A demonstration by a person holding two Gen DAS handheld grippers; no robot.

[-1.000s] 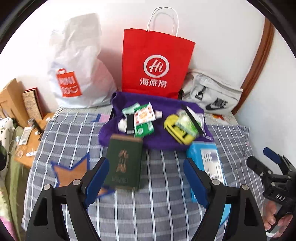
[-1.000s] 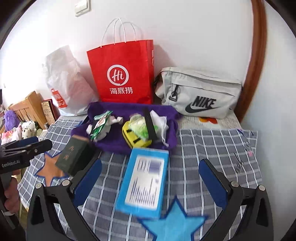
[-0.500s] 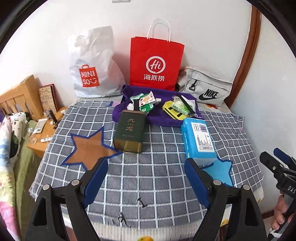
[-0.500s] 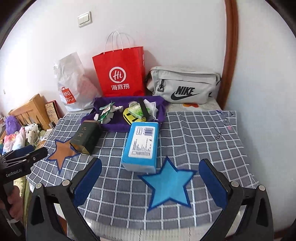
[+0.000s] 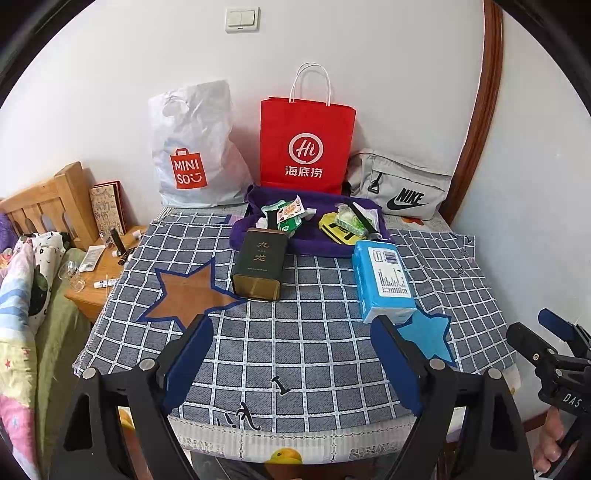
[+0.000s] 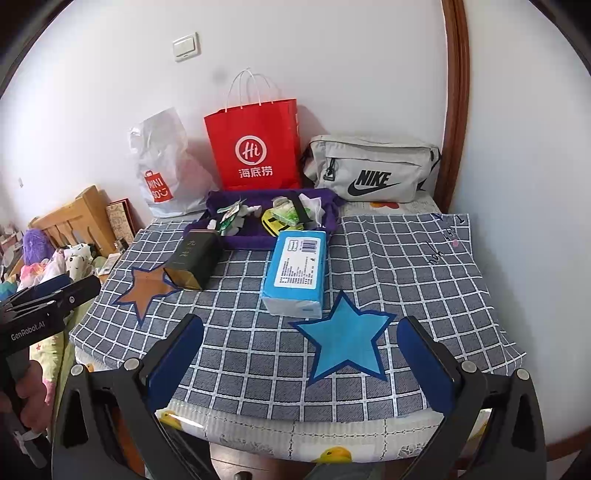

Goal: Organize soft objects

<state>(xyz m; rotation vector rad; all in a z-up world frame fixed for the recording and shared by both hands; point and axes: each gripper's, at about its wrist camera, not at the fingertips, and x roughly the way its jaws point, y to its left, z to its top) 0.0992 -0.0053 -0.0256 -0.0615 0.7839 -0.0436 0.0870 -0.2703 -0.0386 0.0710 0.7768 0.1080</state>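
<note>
The tissue pack [image 6: 295, 271] lies on the checked cloth [image 6: 406, 280], its near end touching the blue star [image 6: 343, 341]; the green tin [image 6: 192, 258] lies left of it with one corner on the brown star [image 6: 146, 290]. Both sit just near of the purple tray [image 5: 314, 243], which holds small packets [image 5: 290, 216] and a yellow item [image 5: 338, 230] on the far side of the counter. Judging by this, each piece has been set out at its star, so the sorting looks well along or done; whether the tray's contents are meant to move too I cannot tell.

The left gripper [image 5: 291, 354] and right gripper [image 6: 301, 354] both have jaws spread wide with nothing between them, hanging over the near edge of the cloth.

Against the earlier frames, both cameras have pulled back and up from the tray: a second ago the tin and pack filled the near view, blurred; now the whole counter, the bags at the far wall and the light switch [image 5: 242, 18] show. The left jaws have widened slightly
</note>
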